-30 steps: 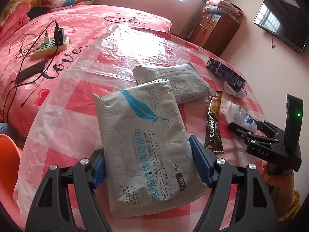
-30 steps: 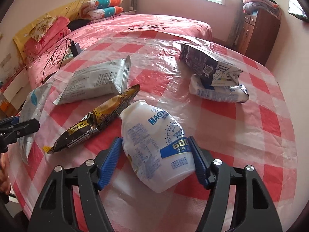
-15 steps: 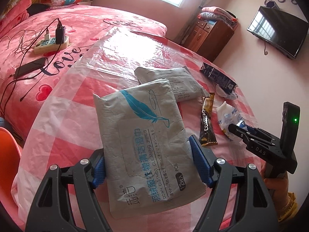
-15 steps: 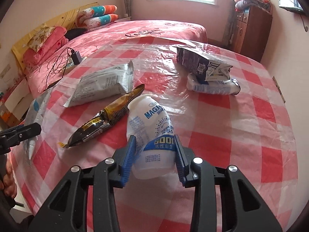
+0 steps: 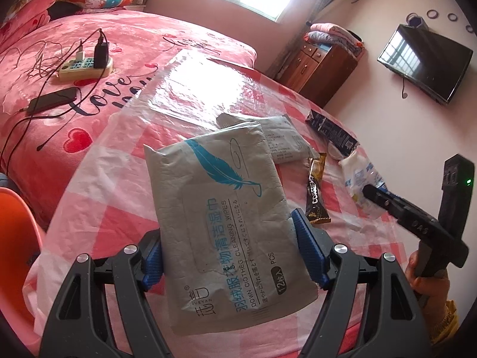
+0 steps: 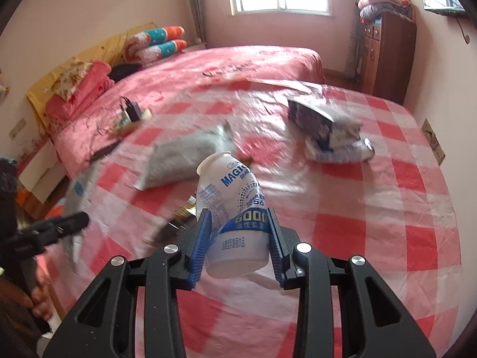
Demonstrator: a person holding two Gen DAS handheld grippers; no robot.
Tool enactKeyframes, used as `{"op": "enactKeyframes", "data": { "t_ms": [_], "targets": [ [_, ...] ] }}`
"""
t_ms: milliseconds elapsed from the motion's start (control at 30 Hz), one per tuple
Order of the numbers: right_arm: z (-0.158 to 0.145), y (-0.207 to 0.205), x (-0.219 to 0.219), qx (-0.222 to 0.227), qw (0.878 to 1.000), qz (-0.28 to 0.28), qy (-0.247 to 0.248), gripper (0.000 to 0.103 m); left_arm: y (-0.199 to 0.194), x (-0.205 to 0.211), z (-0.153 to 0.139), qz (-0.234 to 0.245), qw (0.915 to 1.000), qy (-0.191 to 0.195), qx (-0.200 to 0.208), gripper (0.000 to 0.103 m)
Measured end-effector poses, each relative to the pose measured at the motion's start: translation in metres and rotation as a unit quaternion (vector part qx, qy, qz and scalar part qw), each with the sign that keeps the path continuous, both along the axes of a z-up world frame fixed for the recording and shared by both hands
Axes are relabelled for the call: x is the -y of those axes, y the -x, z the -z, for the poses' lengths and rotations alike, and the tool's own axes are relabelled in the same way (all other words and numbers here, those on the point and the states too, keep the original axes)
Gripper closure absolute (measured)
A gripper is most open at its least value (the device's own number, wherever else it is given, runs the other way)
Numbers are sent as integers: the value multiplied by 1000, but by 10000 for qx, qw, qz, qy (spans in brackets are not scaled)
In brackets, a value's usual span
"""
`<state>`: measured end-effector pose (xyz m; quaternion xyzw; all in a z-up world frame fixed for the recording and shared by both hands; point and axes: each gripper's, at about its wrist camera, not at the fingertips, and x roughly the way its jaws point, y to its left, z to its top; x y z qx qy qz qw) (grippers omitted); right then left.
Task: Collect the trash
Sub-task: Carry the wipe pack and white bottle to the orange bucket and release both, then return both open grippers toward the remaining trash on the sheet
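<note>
My left gripper (image 5: pixel 229 250) is shut on a grey wet-wipes pack (image 5: pixel 226 214) with a blue feather print and holds it above the table. My right gripper (image 6: pixel 238 238) is shut on a white yogurt bottle (image 6: pixel 235 208) and holds it lifted off the table; it also shows in the left wrist view (image 5: pixel 362 185). On the checked tablecloth lie a second grey pack (image 6: pixel 182 158), a black-gold coffee sachet (image 5: pixel 316 194), a dark snack bag (image 6: pixel 313 116) and a crumpled white-blue wrapper (image 6: pixel 337 152).
The round table (image 6: pixel 387 223) has a red-white checked plastic cover. A pink bed (image 5: pixel 59 89) beside it holds a power strip (image 5: pixel 86 65), cables and a phone (image 5: pixel 52 101). A wooden cabinet (image 6: pixel 387 56) stands at the back right. An orange chair (image 5: pixel 12 238) is at the left.
My right gripper closed on the yogurt bottle and lifted it off the table. My left gripper kept its hold on the wipes pack and raised it a little.
</note>
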<state>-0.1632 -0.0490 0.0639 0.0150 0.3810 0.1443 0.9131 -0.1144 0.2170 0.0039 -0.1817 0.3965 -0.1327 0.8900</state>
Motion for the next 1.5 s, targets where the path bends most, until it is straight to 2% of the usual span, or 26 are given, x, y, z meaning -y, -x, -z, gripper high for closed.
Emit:
{"op": "enactKeyframes", "data": {
  "t_ms": [100,267,533,733,767,800,833,867,900,933,1033,1233,1500],
  "targets": [
    [-16,2,-19,70,9994,-260,-227,65,7,-11,-6,-85,9999,53,92,27],
    [-32,-1,-75,-49,9922,-1051,-667,65,24,-40,-15,-379,9990,50,218,27],
    [-34,6,-200,-468,9602,-2570,-986,65,64,-116,-15,-1288,9913,-216,150,27],
    [-25,17,-287,-659,9342,-3334,-1081,65,94,-185,10,-2249,9734,-347,-261,27],
    [-21,17,-300,-728,9307,-3408,-1111,65,98,-194,15,-2352,9708,-335,-320,25],
    [-16,16,-310,-822,9282,-3437,-1166,64,102,-207,23,-2523,9662,-340,-417,20],
    [-5,14,-323,-1025,9214,-3530,-1260,59,105,-216,29,-2665,9618,-377,-498,18],
    [0,13,-329,-1105,9198,-3541,-1279,54,107,-223,34,-2806,9571,-417,-593,18],
    [6,12,-333,-1180,9211,-3484,-1273,39,110,-233,41,-2974,9509,-454,-726,18],
    [14,11,-333,-1299,9228,-3389,-1292,34,112,-241,46,-3092,9463,-451,-825,18],
    [22,9,-320,-1475,9245,-3211,-1425,30,115,-251,51,-3192,9416,-528,-936,17],
    [10,13,-267,-797,9509,-2755,-1160,18,109,-248,43,-3164,9439,-574,-756,17],
    [4,20,-218,-225,9662,-2399,-916,13,101,-215,26,-2894,9546,-440,-560,17]
  ]
}}
